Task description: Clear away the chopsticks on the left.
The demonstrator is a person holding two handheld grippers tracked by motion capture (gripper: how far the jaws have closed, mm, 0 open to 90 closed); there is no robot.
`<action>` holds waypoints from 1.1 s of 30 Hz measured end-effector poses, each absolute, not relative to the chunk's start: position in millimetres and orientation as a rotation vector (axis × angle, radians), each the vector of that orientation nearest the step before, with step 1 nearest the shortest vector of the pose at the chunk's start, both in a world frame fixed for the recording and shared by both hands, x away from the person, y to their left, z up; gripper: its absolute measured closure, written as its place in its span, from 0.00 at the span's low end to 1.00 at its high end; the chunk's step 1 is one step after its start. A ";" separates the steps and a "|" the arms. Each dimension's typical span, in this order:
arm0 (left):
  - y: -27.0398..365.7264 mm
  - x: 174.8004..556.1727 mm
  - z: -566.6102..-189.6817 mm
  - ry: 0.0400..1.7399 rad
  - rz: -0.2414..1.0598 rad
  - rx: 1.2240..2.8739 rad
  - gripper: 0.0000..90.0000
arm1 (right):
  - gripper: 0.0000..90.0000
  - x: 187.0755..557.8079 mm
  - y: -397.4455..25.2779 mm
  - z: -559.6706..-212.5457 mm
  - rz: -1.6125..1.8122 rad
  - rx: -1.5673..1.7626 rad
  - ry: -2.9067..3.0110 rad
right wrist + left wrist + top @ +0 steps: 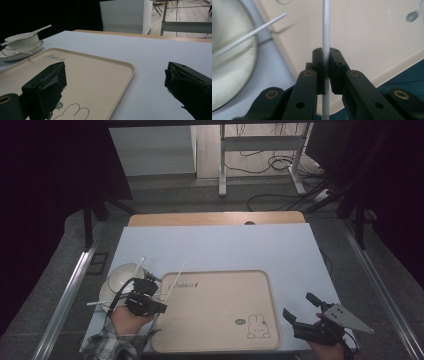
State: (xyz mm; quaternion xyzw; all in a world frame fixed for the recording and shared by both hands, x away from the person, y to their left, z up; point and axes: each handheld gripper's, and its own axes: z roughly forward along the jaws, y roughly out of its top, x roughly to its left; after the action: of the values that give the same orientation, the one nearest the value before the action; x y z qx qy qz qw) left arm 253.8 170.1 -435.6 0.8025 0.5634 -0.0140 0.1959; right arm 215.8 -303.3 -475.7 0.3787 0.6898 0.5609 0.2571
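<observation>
Work in hand: the left hand-held gripper (159, 296) holds a thin white stick (176, 277), probably a chopstick, over the left edge of the tray (220, 340).
Left hand-held gripper: clenched on the stick; in the left gripper view the two jaws press the stick (326, 37) between them, and it passes straight through.
Right hand-held gripper (300, 309): released, jaws wide apart, with nothing between them; it is at the near right corner of the tray, well apart from the stick.
Nearer hand: the left one, which already has the stick.
Long axis: in the high view the stick runs from the gripper up and to the right, so the free end points over the far left part of the tray.
Where the stick is: above the tray rim, just beside the bowl (120, 277); whether its tip touches the tray I cannot tell.
Look of the stick: slim, round, smooth, plain white, straight.
Second stick (249, 35): same kind, lying across the bowl with one end over the rim.
Bowl: white, on a plate, left of the tray on the table (215, 247).
Judgement: the next move probably lays the stick down on the tray, so the turn of its axis matters most.
</observation>
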 end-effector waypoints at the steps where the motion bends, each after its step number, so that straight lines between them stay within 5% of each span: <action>1: 161.5 254.9 -438.0 1.566 -0.032 2.261 0.94 | 0.04 215.4 -303.2 -475.5 1.525 1.031 1.871; 33: 154.2 258.4 -484.7 1.738 -0.074 2.002 0.94 | 0.04 215.7 -304.6 -475.5 1.539 1.033 1.866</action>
State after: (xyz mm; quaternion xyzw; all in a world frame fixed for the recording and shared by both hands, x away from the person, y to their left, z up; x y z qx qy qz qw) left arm 258.4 154.2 -484.7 0.7324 0.6357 -0.0270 0.2424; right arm 215.7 -304.6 -475.5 0.3800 0.6864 0.5660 0.2531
